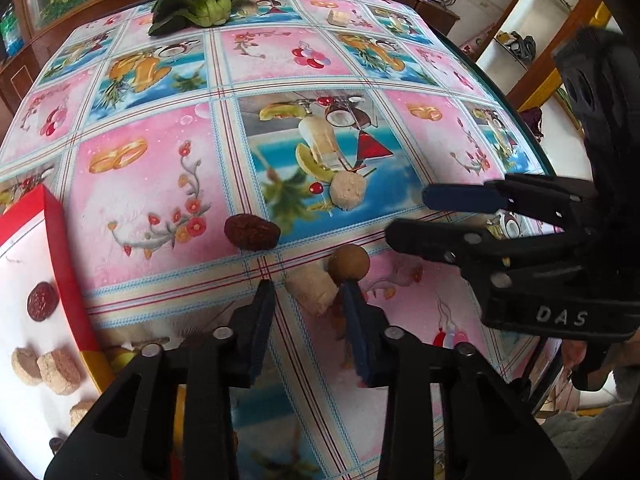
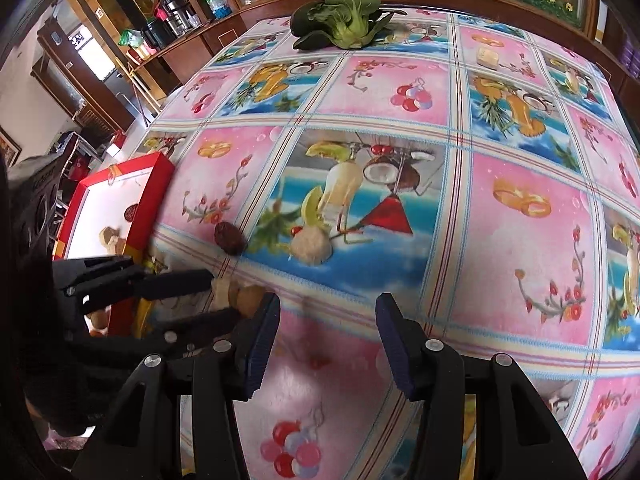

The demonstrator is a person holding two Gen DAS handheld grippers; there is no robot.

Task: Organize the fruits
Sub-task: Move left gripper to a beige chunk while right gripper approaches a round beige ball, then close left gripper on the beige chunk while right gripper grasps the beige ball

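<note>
Left tongs: low over the near part of the table, pointing steeply down; jaws drawn narrow but clear of everything, holding nothing. A pale cylindrical piece lies between the tips, not pressed.
Right tongs: jaws apart over bare cloth, empty; in the left view they reach in from the right.
Round brown fruit: on the cloth at the tip of the left tongs' right finger, touching the pale piece.
Dark wrinkled fruit: lying loose, just beyond the left tongs, slightly left.
Pale lump: farther out, right of the dark fruit, on a blue square.
Red-rimmed box: near left edge of the table; holds one dark round fruit and several pale round pieces.
Leafy green vegetable: far side of the table.
Small pale piece: far side, right of the vegetable.
Tablecloth: pink and blue printed squares.
</note>
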